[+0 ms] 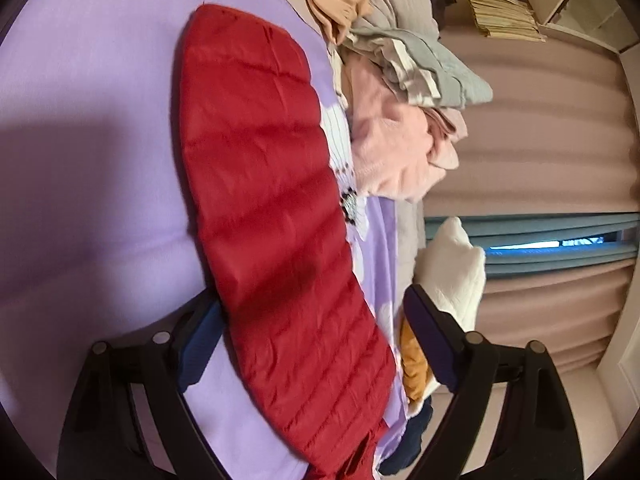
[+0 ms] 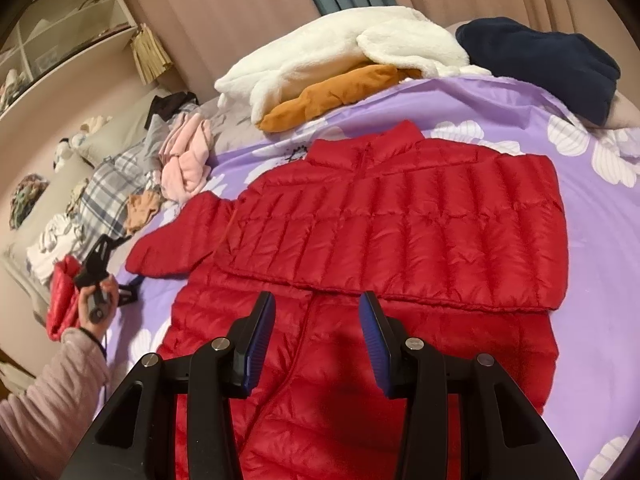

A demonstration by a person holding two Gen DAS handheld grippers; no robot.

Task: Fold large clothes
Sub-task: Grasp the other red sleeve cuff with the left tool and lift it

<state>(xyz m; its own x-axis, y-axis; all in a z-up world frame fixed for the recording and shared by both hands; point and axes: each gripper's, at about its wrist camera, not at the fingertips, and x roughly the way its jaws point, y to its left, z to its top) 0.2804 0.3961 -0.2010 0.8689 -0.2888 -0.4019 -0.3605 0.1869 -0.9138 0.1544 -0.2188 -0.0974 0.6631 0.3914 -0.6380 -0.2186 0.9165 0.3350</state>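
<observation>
The right gripper [image 2: 316,344] hangs low over the lower front of the red puffer jacket [image 2: 360,240], its 2 fingers [image 2: 258,344] parted with only air between them, touching nothing. The jacket lies flat on the purple flowered bedspread [image 2: 600,280], collar at the far side, one sleeve folded across the chest and the other sleeve [image 1: 260,200] stretched out to the side. At that sleeve the left gripper [image 1: 316,344] straddles the red fabric with its fingers [image 1: 432,344] spread wide, the pads not pressing it; the left hand [image 2: 96,300] grips its handle, wrist in a pale pink cuff. Beyond the jacket, a white fleece [image 2: 340,40], an orange garment [image 2: 336,96] and a navy one [image 2: 540,60] are heaped near the bed's far edge. A pink garment [image 2: 186,164] and plaid clothes [image 2: 108,196] pile up past the outstretched sleeve, before beige curtains [image 1: 540,140].
</observation>
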